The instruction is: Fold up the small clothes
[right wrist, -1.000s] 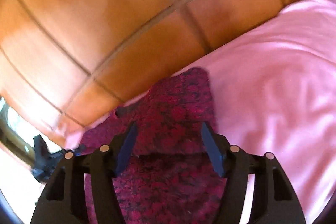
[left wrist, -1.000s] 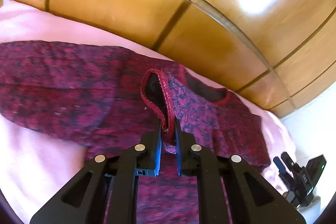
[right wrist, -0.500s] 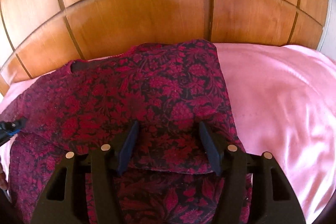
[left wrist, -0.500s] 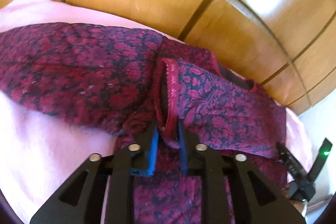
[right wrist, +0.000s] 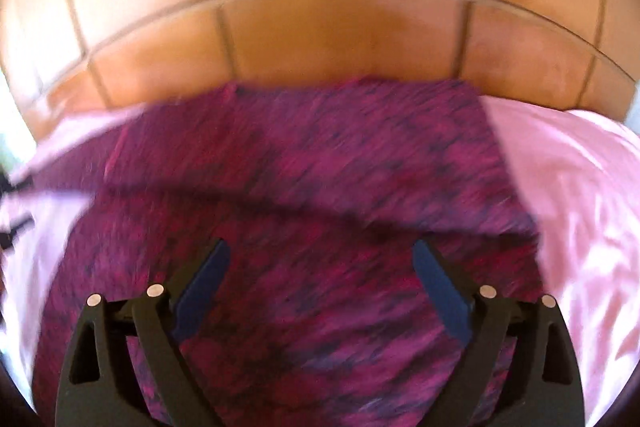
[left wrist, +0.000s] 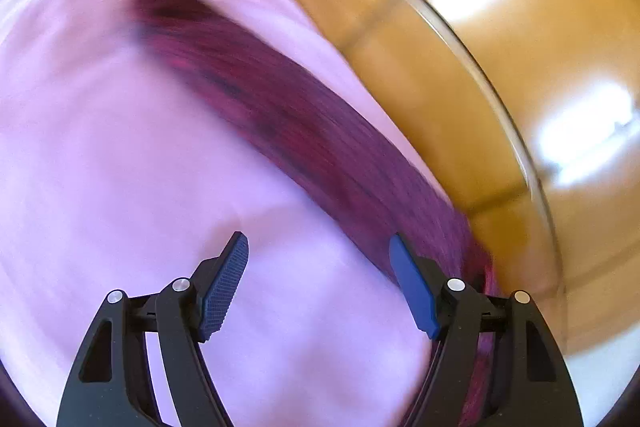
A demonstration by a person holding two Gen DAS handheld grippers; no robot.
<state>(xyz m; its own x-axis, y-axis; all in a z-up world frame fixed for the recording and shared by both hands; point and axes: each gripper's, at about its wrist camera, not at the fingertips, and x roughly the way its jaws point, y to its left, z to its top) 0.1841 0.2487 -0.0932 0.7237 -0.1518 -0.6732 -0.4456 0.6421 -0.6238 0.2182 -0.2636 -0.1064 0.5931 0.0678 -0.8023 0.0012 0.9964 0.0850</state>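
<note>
A small dark red floral garment (right wrist: 304, 187) lies on a pink bedsheet (right wrist: 580, 195), with one part folded over its body. In the blurred left wrist view a long sleeve of the garment (left wrist: 280, 115) stretches diagonally across the sheet. My left gripper (left wrist: 318, 255) hovers over bare sheet beside that sleeve; its jaws are opening and nothing is between them. My right gripper (right wrist: 322, 259) hangs over the garment's body. Its jaws are opening wide too, with only cloth below them and none pinched.
A glossy wooden headboard (right wrist: 340, 35) with grooved panels rises right behind the garment; the headboard (left wrist: 520, 87) fills the right side of the left wrist view. Pink bedsheet (left wrist: 120, 167) spreads out to the left of the sleeve.
The left gripper let go of the garment's red-trimmed edge, opened and swung off to the side over bare sheet. The right gripper opened wider and moved over the garment.
</note>
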